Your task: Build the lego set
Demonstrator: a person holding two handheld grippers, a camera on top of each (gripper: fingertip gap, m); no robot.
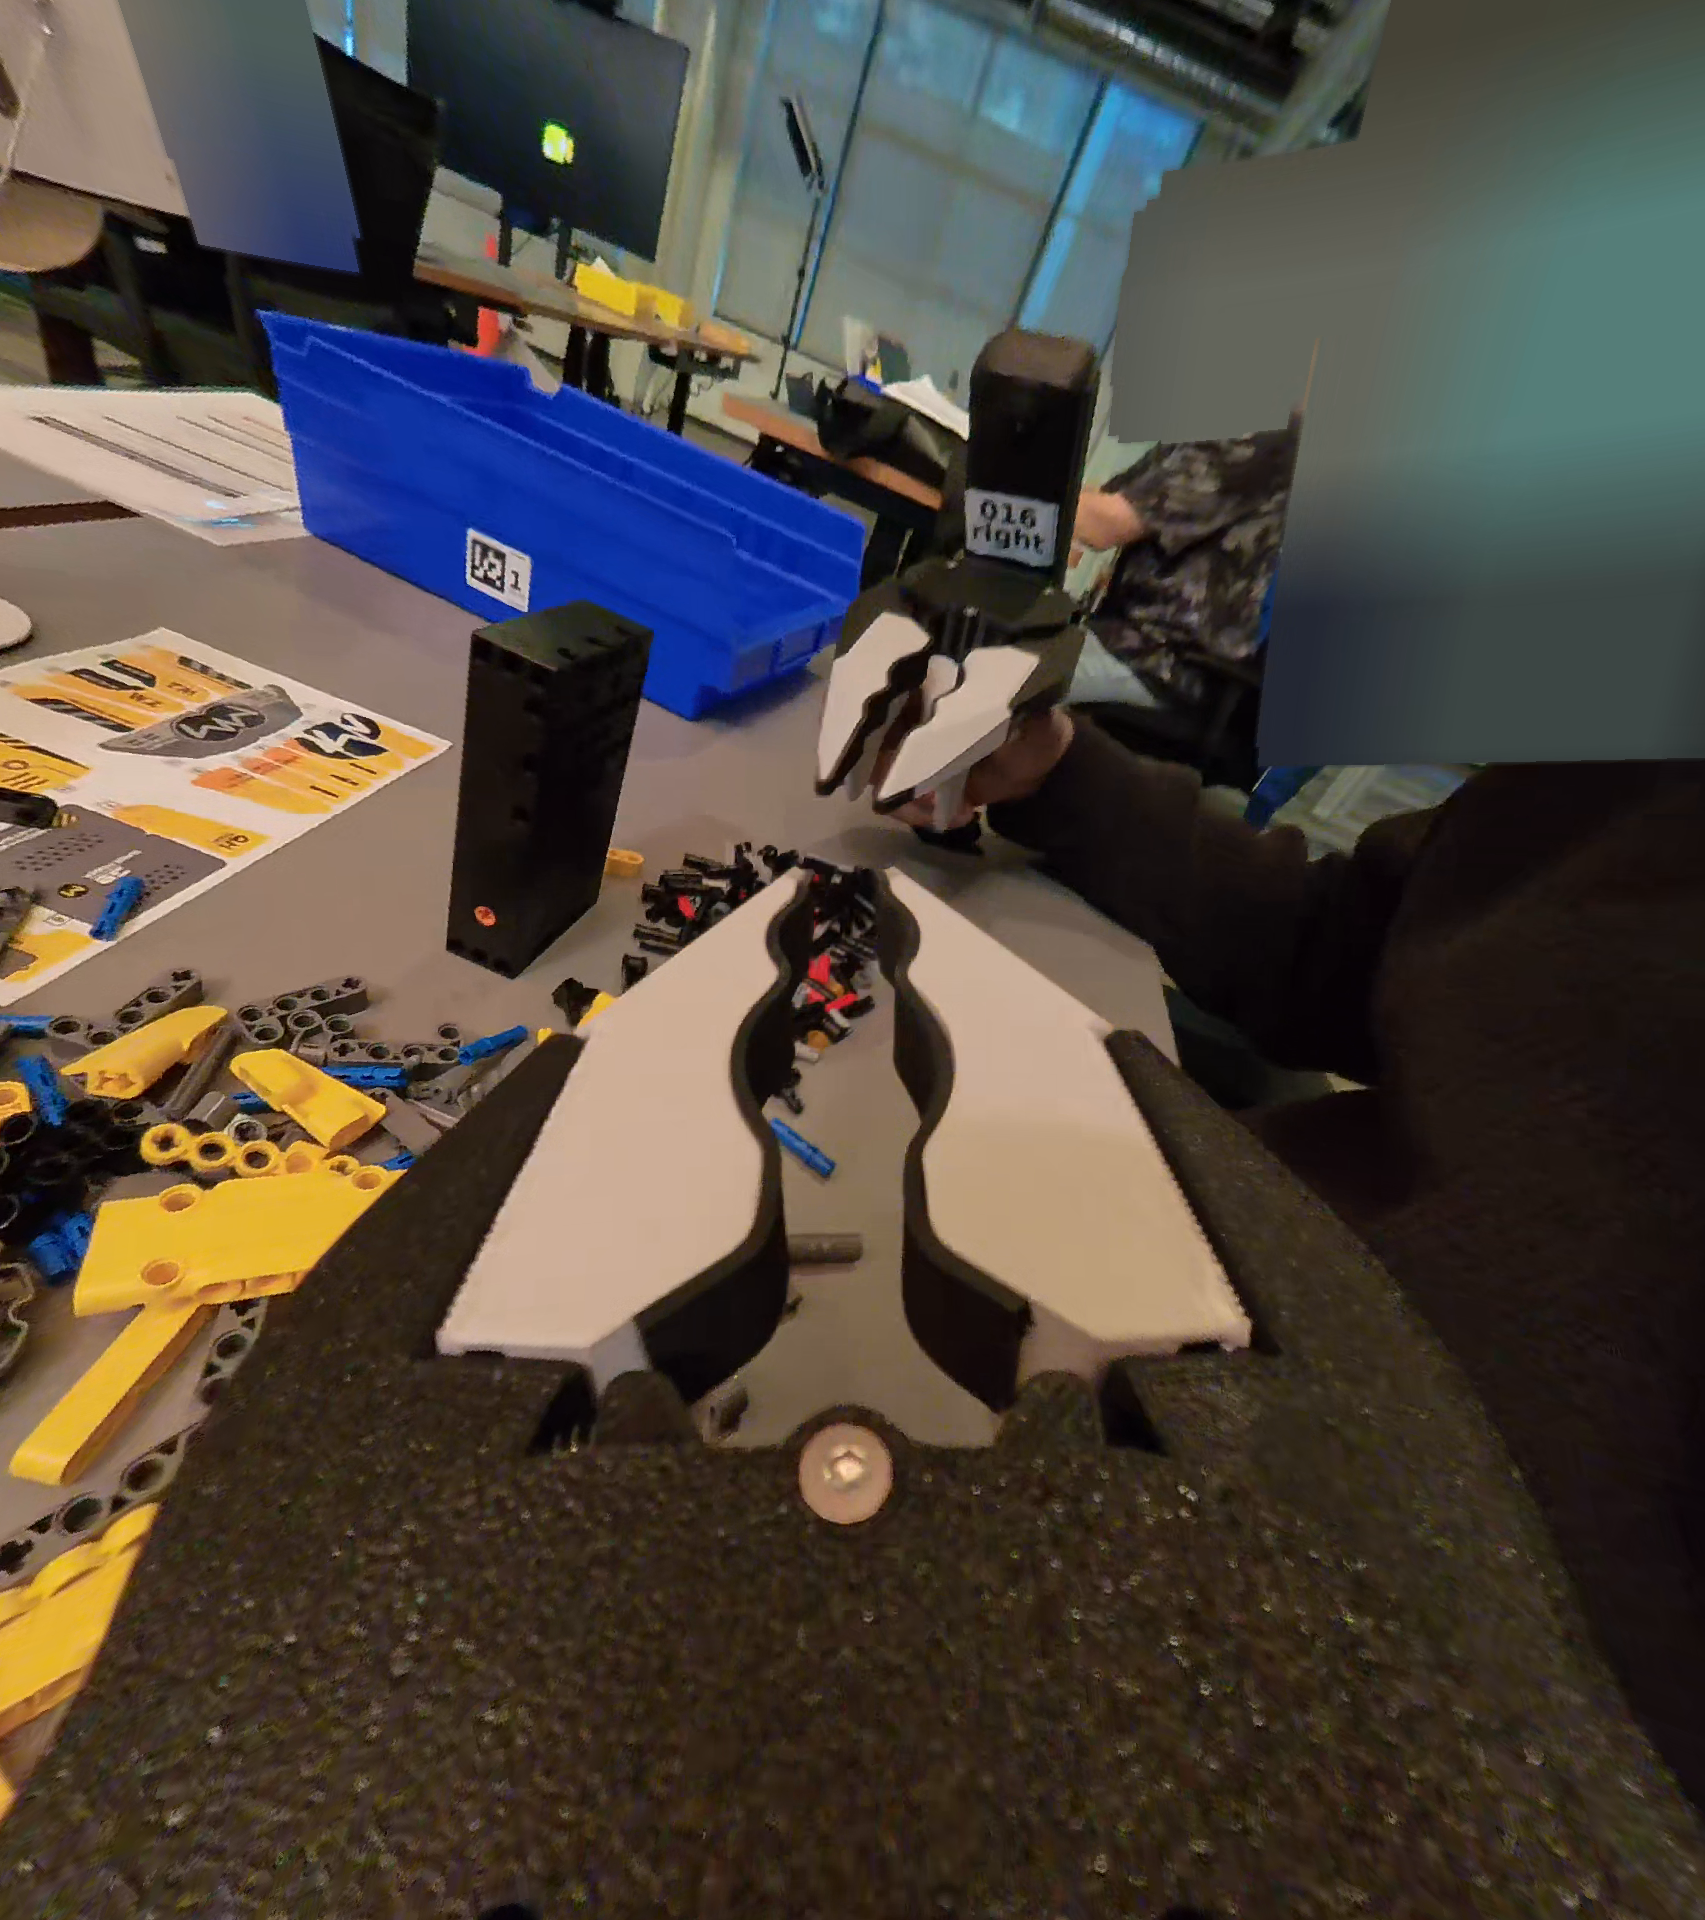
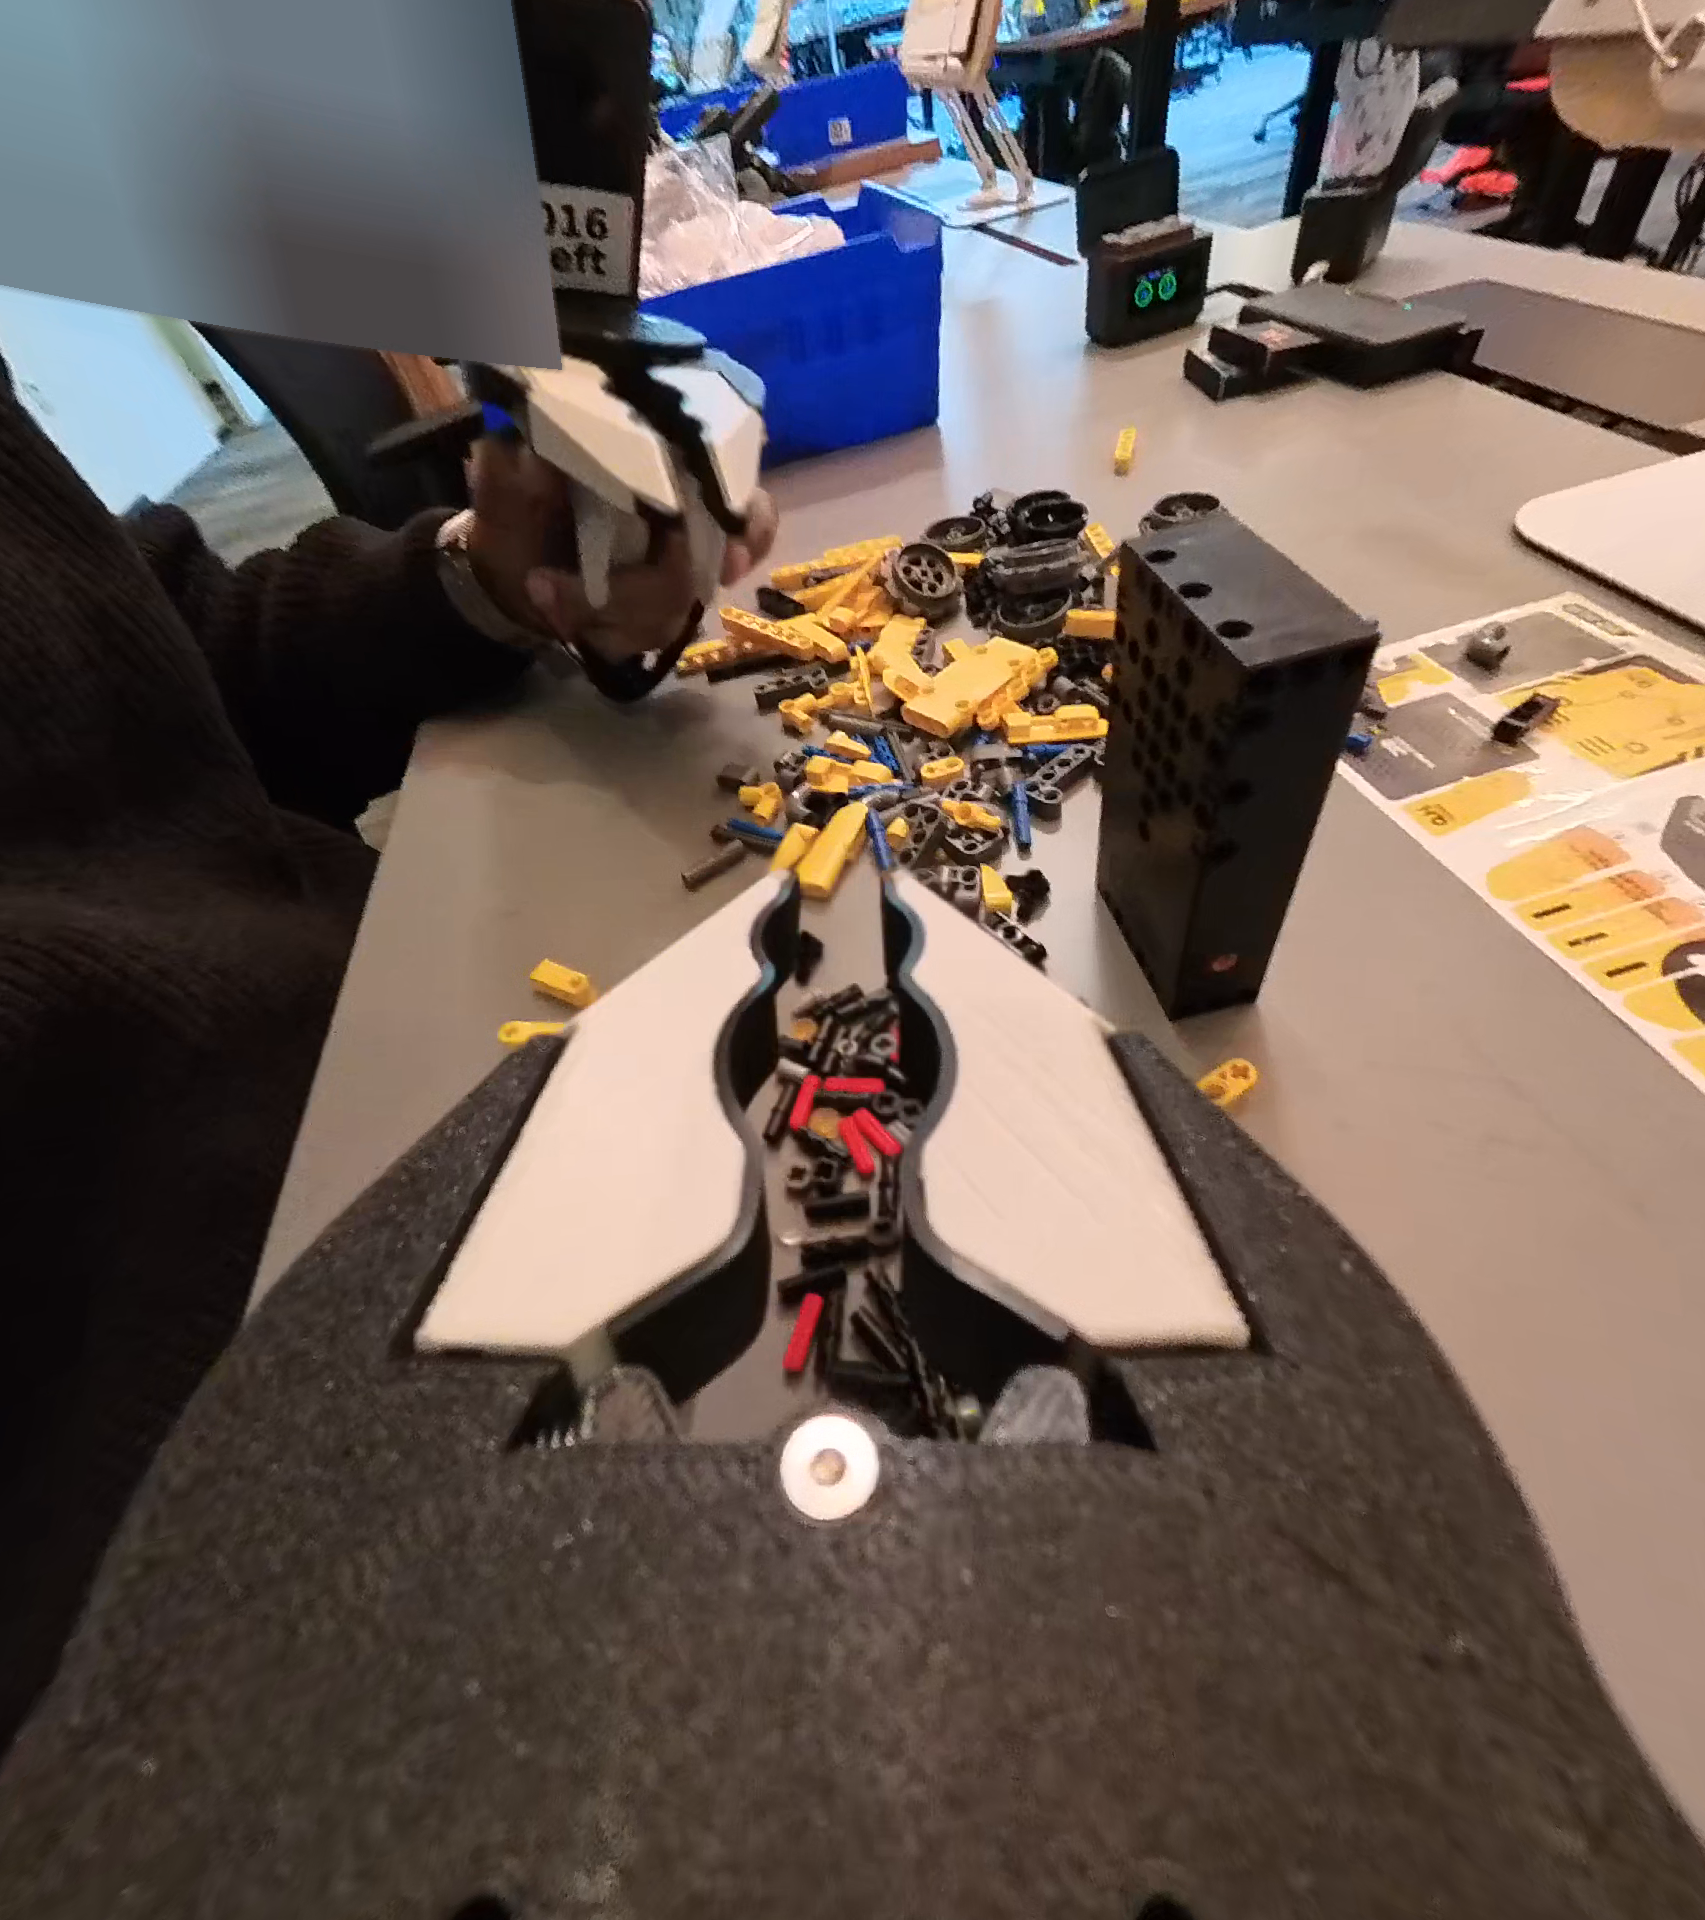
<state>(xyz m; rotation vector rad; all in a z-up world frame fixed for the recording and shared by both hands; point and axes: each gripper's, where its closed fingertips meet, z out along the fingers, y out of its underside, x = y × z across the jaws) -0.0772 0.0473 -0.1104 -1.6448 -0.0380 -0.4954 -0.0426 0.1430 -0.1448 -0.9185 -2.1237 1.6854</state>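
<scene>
My left gripper is open and empty, low over the grey table. Its tips point at a heap of small black and red pins. A blue pin and a grey axle lie between its fingers. My right gripper is open and empty, hovering over the same pin heap. Each gripper shows in the other's view, held in a hand: the right one beyond the pins, the left one raised beside a pile of yellow, grey and blue building pieces.
A tall black perforated block stands upright beside the pins. A blue bin sits behind it. A yellow sticker sheet and a white tray lie to the side. Black devices stand at the back. My right fingertips sit around 12 cm from my left ones.
</scene>
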